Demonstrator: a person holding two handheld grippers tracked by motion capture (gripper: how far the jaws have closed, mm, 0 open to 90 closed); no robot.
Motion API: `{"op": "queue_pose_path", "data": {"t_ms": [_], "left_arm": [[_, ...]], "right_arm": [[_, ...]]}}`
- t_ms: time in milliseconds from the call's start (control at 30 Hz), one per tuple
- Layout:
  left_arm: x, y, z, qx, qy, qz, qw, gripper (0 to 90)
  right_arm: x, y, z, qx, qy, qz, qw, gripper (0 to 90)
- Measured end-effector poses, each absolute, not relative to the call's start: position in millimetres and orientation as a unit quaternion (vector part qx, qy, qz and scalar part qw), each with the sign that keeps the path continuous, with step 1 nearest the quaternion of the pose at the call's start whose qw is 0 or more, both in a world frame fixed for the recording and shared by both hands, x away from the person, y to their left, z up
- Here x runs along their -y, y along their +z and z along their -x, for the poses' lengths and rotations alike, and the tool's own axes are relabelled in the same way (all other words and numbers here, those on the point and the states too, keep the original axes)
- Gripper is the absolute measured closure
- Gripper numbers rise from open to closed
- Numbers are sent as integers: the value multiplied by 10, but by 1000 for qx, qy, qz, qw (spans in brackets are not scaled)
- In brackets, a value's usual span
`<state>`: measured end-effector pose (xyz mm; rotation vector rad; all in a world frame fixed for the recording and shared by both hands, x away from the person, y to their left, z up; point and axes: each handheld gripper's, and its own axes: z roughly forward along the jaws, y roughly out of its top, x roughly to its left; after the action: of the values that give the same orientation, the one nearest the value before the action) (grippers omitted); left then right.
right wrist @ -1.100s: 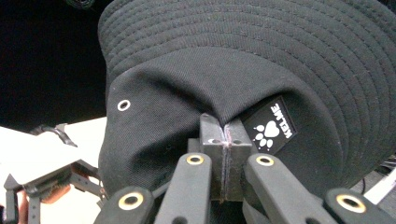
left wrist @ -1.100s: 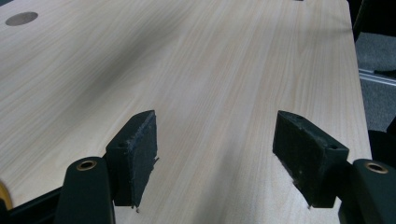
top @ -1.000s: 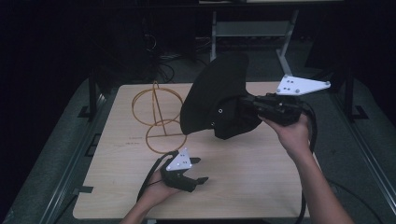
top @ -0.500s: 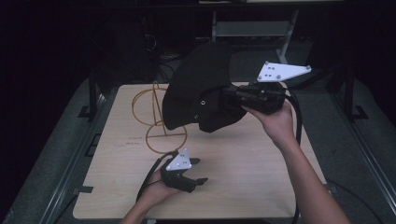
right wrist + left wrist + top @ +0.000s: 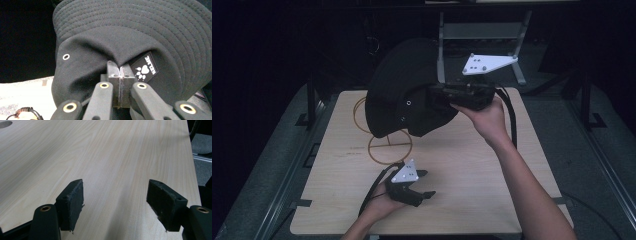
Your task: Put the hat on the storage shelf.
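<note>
Right at my right gripper point(image 5: 120, 75), the two fingers point(image 5: 113, 82) are pressed together on a pinch of black fabric — the crown of one black bucket hat point(image 5: 130, 37), just beside its small paw-print label point(image 5: 144, 68). One metal eyelet point(image 5: 66, 56) shows on the crown in the right gripper view; from the high view I count two eyelets on the hat point(image 5: 407, 95). The hat hangs off the right gripper point(image 5: 437, 97) in the air, brim tipped up and away, above the far left part of the worktop point(image 5: 472, 165) and over one wire stand point(image 5: 384, 145) made of gold-coloured rings. I cannot tell whether the hat touches the stand. My right hand point(image 5: 484, 112) holds that gripper level, its one grey three-cornered plate point(image 5: 484, 63) on top.

My left gripper point(image 5: 115, 195) has its two fingers point(image 5: 72, 200) well apart with nothing between them — bare pale wood lies under them. In the high view the left gripper point(image 5: 424, 185) sits low at the near edge of the worktop in my left hand point(image 5: 382, 202), with its own grey plate point(image 5: 407, 172) and one cable trailing back. It is well apart from the hat.
</note>
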<state>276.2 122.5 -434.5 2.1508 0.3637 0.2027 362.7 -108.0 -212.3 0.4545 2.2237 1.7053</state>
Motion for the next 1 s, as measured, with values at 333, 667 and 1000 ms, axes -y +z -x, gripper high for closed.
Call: {"op": "queue_pose_path", "data": {"t_ms": [333, 667, 1000], "left_arm": [[-1255, -4337, -2778, -150, 85, -871, 459, 294], [-1255, -4336, -2771, -153, 86, -869, 462, 294], [-1261, -4344, -2784, -150, 79, -870, 463, 294]], "right_arm": [[907, -2114, -3769, -776, 594, -157, 143, 892], [782, -2048, -3871, -778, 592, -156, 143, 892], [553, -1917, -4023, -788, 581, -158, 131, 892]]}}
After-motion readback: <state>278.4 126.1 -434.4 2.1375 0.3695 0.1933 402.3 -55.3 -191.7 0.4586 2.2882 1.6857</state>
